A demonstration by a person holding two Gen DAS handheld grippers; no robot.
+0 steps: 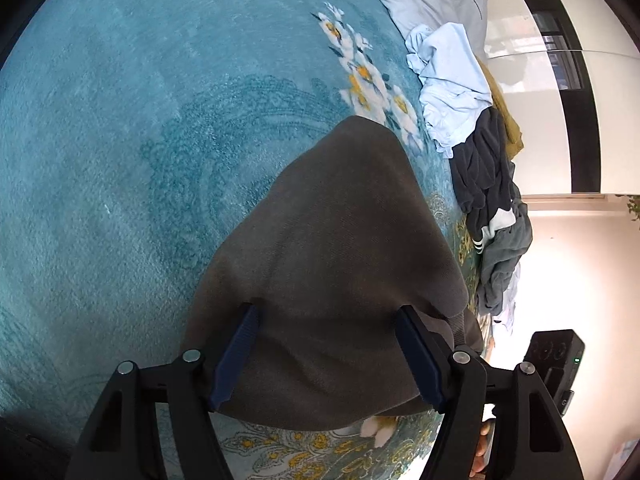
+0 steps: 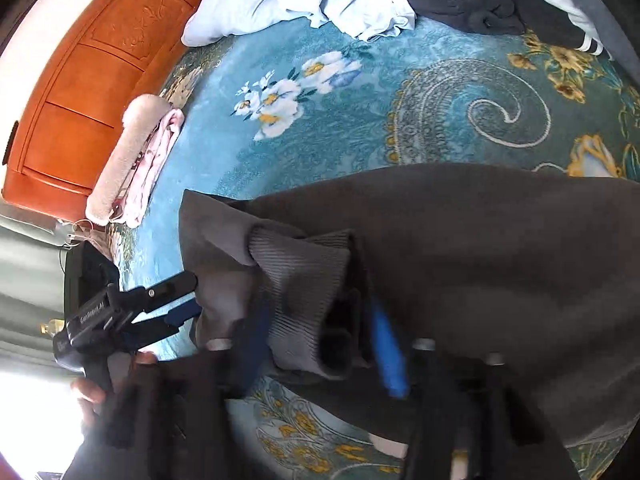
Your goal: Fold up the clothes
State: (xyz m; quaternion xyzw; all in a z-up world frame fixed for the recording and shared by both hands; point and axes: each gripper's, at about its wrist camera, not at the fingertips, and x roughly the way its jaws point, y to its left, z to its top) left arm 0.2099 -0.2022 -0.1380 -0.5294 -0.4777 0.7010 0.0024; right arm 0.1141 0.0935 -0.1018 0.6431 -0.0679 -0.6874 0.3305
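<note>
Jaws of the left gripper point(image 1: 326, 324) stand wide over the grey-brown sweatshirt point(image 1: 332, 240), pads apart, gripping nothing. Lower centre in the right wrist view, the blurred right gripper point(image 2: 320, 328) stands open astride the sweatshirt's ribbed cuff point(image 2: 304, 280), on the teal floral blanket point(image 2: 340, 128).

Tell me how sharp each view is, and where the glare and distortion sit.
Left wrist view: sharp; fisheye bulges the teal blanket; the bright wall at right is washed out. Right wrist view: the right gripper is smeared by motion blur, while the brown sweater and wooden headboard stay clear; the lower left corner is blown out white.
</note>
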